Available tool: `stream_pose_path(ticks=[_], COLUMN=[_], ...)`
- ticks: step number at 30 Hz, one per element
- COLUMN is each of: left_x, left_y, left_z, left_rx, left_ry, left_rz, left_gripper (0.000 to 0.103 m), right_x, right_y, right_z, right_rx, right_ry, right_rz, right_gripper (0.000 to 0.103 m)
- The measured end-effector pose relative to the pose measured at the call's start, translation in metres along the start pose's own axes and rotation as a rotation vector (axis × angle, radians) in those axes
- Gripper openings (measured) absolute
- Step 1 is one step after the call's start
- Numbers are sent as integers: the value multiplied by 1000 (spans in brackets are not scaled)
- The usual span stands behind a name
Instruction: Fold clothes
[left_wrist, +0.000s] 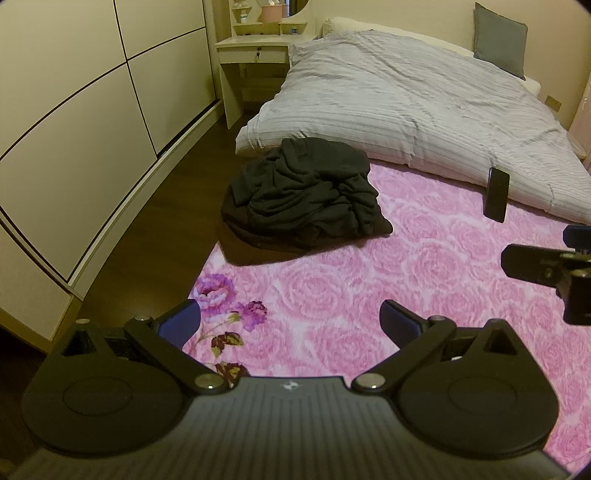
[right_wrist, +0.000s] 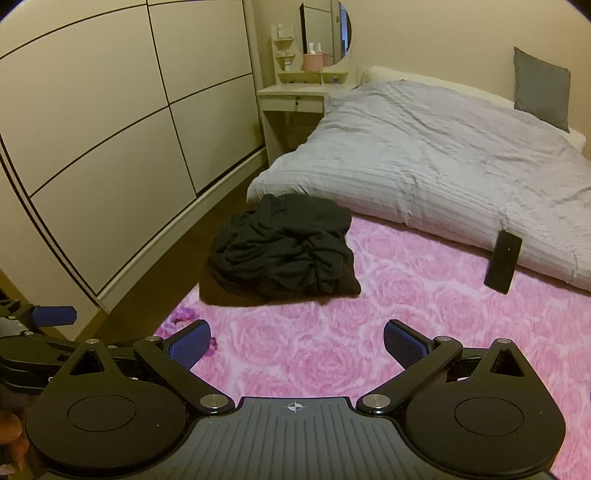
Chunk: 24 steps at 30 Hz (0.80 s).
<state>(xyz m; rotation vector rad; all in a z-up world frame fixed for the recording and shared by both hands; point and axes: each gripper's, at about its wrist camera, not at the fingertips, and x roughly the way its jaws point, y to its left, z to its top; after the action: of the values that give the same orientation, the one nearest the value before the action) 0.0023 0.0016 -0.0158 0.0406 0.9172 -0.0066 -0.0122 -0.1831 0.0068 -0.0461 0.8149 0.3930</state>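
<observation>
Left wrist view: black clothes (left_wrist: 306, 195) lie well beyond spread left tool (left_wrist: 290, 325).

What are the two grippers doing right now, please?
Left gripper: jaws open, holding nothing, above the pink blanket.
Right gripper: jaws open, empty, short of the black clothes.

The heap of clothes (left_wrist: 306, 192) lies on the blanket (left_wrist: 369, 295), at its left edge. Behind the heap lies the duvet (left_wrist: 406, 99). A phone (left_wrist: 496, 194) leans on the duvet, right of the heap.
</observation>
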Motion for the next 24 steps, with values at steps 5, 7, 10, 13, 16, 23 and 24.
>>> stream_pose_path(ticks=[5, 7, 10, 13, 16, 23, 24], left_x=[2, 1, 2, 3, 4, 7, 7], left_y=[1, 2, 3, 4, 4, 4, 4], left_z=[0, 0, 1, 1, 1, 2, 2], left_rx=[-3, -2, -2, -3, -4, -3, -3], left_ry=[3, 4, 7, 10, 13, 17, 18], left_rz=[-2, -2, -6, -9, -11, -11, -11], left_gripper=[102, 102, 102, 102, 102, 102, 102], right_x=[4, 5, 7, 8, 9, 10, 11], right_y=[0, 0, 1, 0, 1, 1, 1], right_z=[0, -1, -1, 0, 0, 1, 1], right_rx=[-1, -2, -2, -2, -1, 0, 0], right_ry=[11, 14, 19, 24, 27, 30, 31], right_rz=[2, 2, 2, 3, 2, 2, 3], right_gripper=[102, 102, 102, 102, 102, 102, 102])
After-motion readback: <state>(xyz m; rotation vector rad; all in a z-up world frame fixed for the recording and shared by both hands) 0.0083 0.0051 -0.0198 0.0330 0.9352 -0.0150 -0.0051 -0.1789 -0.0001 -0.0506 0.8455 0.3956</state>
